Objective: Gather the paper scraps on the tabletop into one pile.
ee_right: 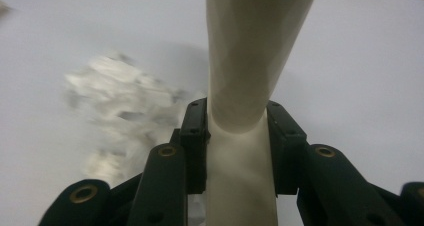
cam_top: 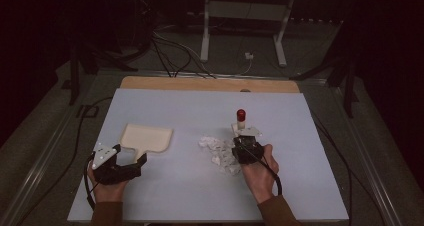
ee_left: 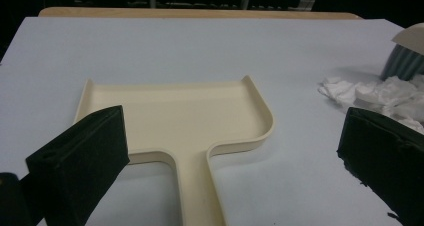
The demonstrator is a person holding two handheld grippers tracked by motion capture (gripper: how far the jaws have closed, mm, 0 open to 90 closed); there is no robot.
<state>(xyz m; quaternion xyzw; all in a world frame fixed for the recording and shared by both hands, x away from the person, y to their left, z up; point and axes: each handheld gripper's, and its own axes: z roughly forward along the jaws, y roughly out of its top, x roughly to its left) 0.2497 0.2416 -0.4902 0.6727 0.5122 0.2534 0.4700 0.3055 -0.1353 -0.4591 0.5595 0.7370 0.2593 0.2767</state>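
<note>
A cream dustpan [cam_top: 147, 137] [ee_left: 175, 113] lies flat on the pale blue table, its handle pointing toward me. My left gripper [cam_top: 131, 156] [ee_left: 232, 136] stands open at that handle's end, one jaw on each side and clear of it. My right gripper [cam_top: 246, 145] [ee_right: 236, 136] is shut on the cream handle of a brush [ee_right: 250, 51]. The brush's grey-blue bristles [ee_left: 405, 61] rest by a pile of white paper scraps [cam_top: 217, 151] [ee_left: 375, 93] [ee_right: 120, 91]. The scraps lie just left of the right gripper.
A small red-topped object [cam_top: 241, 115] shows just beyond the right gripper; I cannot tell whether it belongs to the brush. A wooden strip [cam_top: 210, 84] edges the table's far side. Cables [cam_top: 170, 51] and a white stand [cam_top: 242, 31] are on the floor behind.
</note>
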